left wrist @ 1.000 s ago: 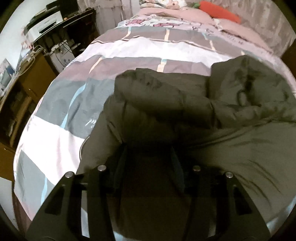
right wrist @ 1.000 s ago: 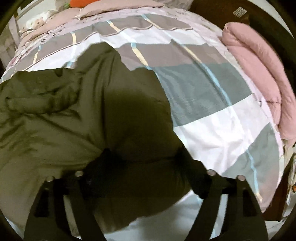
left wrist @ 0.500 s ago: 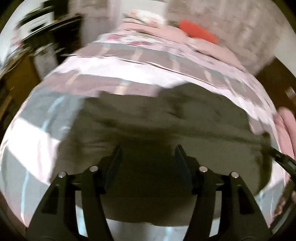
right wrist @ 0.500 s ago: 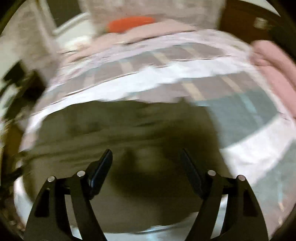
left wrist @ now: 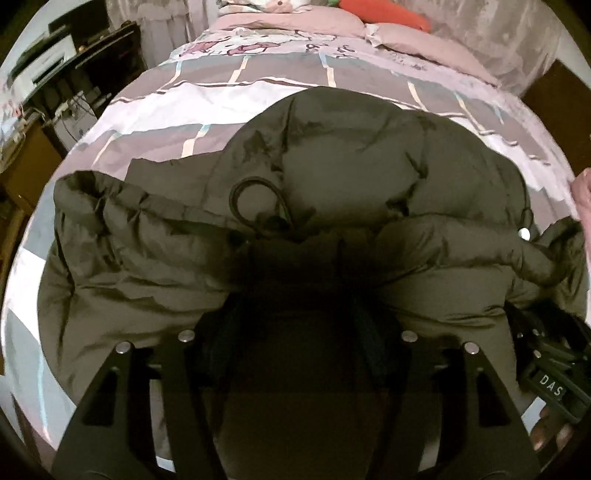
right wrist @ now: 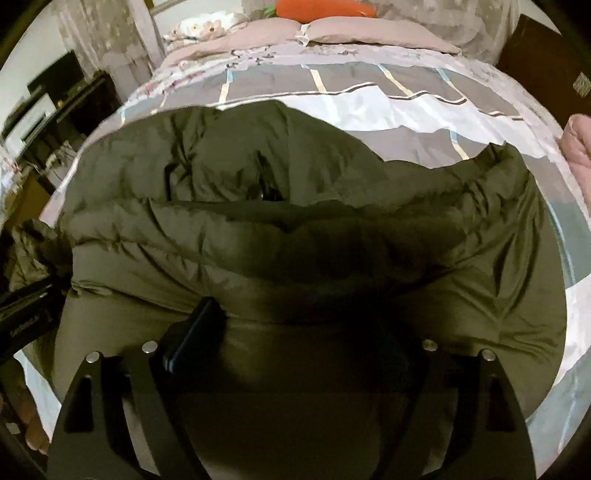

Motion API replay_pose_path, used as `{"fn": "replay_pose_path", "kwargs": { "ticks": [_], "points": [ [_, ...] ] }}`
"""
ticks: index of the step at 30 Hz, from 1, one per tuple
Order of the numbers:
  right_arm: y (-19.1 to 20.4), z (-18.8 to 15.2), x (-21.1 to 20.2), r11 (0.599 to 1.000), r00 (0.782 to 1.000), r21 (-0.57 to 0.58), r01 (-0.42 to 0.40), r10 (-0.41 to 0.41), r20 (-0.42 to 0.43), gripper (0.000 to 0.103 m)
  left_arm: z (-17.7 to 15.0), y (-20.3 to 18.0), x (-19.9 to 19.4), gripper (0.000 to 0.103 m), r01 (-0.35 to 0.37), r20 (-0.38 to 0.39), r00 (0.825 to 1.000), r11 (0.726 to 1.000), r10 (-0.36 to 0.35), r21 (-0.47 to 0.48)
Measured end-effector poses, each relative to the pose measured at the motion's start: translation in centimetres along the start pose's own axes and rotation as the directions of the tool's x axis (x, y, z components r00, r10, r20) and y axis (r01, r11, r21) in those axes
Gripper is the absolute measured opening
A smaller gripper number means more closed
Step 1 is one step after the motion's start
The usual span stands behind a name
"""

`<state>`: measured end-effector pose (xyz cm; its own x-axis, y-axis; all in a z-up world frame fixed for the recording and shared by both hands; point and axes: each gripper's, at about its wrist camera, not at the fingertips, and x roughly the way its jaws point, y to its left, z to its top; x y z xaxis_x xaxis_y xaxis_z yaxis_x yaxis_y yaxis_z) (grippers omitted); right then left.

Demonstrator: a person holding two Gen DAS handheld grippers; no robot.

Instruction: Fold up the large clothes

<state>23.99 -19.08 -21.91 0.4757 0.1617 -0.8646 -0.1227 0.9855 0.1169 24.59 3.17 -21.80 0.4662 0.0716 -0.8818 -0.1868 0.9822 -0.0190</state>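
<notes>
A large olive-green puffer jacket (left wrist: 351, 155) lies across the bed, hood end toward the pillows; it also fills the right wrist view (right wrist: 295, 236). A black drawcord loop (left wrist: 258, 199) lies on it. My left gripper (left wrist: 295, 306) is low over the jacket's near edge, its jaws spread wide with dark fabric between them. My right gripper (right wrist: 295, 321) stands likewise at the near edge, jaws spread, its left finger (right wrist: 199, 325) lying on the fabric. The right gripper's body shows at the left wrist view's right edge (left wrist: 550, 362).
The bed has a grey, white and pink striped cover (left wrist: 207, 96). Pink pillows (right wrist: 332, 33) and an orange carrot plush (right wrist: 325, 7) lie at the head. A dark desk with shelves (left wrist: 74, 74) stands on the left. A pink quilt (right wrist: 580, 144) lies at the right.
Both grippers swung from opposite sides of the jacket to face the head of the bed. The jacket's sides now lie folded inward across its middle, and the views have steadied after blur.
</notes>
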Motion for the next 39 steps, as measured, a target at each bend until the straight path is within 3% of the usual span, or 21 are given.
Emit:
{"fn": "replay_pose_path", "kwargs": {
  "ticks": [4, 7, 9, 11, 17, 19, 21, 24, 29, 34, 37, 39],
  "points": [
    [0.3, 0.0, -3.1, 0.997, 0.999, 0.079, -0.021, 0.019, 0.028, 0.078, -0.8, 0.5, -3.6, 0.053, 0.105, 0.045, 0.994, 0.993, -0.102, -0.058],
    [0.6, -1.0, -5.4, 0.995, 1.0, 0.103, -0.014, 0.013, 0.014, 0.078, -2.1, -0.5, -6.2, 0.056, 0.163, 0.077, 0.984, 0.986, -0.161, -0.021],
    [0.5, -2.3, -5.7, 0.992, 0.998, 0.121, -0.034, 0.04, -0.046, 0.078, -3.1, -1.7, -7.0, 0.058, 0.185, 0.072, 0.98, 0.982, -0.186, 0.02],
    [0.9, -3.2, -4.7, 0.995, 0.995, 0.094, -0.021, 0.03, -0.093, 0.078, -3.8, -2.9, -6.5, 0.058, 0.182, 0.052, 0.981, 0.981, -0.185, 0.06],
    [0.9, -3.6, -2.3, 0.999, 0.995, 0.041, 0.017, -0.013, -0.099, 0.08, -4.1, -4.3, -3.6, 0.06, 0.14, 0.009, 0.99, 0.987, -0.141, 0.082],
    [1.4, -3.3, -3.8, 0.998, 0.996, 0.008, 0.063, -0.063, -0.066, 0.081, -3.8, -3.8, -4.7, 0.065, 0.162, 0.023, 0.986, 0.985, -0.163, 0.066],
    [1.9, -3.5, -5.9, 0.991, 0.992, -0.03, 0.129, -0.129, 0.003, 0.086, -3.8, -3.1, -6.6, 0.09, 0.15, 0.062, 0.986, 0.987, -0.153, 0.054],
    [2.0, -4.2, -9.9, 0.991, 0.985, -0.004, 0.131, -0.13, 0.109, 0.095, -4.8, -2.2, -11.5, 0.099, 0.088, 0.211, 0.972, 0.993, -0.102, 0.074],
    [3.2, -6.1, -16.4, 0.998, 0.966, 0.033, 0.061, -0.067, 0.25, 0.102, -8.0, -0.7, -18.6, 0.101, 0.025, 0.338, 0.939, 0.993, -0.064, 0.118],
    [5.3, -9.2, -20.6, 0.998, 0.922, 0.016, 0.056, -0.057, 0.382, 0.102, -11.0, 0.7, -23.1, 0.101, 0.029, 0.373, 0.925, 0.993, -0.071, 0.117],
    [6.4, -10.8, -22.4, 0.997, 0.905, 0.018, 0.073, -0.074, 0.418, 0.102, -12.9, 1.2, -25.5, 0.101, 0.086, 0.395, 0.91, 0.989, -0.128, 0.121],
    [6.7, -11.6, -23.0, 0.994, 0.893, 0.031, 0.104, -0.106, 0.437, 0.102, -13.5, 1.4, -26.2, 0.101, 0.085, 0.403, 0.906, 0.988, -0.131, 0.129]
  ]
}}
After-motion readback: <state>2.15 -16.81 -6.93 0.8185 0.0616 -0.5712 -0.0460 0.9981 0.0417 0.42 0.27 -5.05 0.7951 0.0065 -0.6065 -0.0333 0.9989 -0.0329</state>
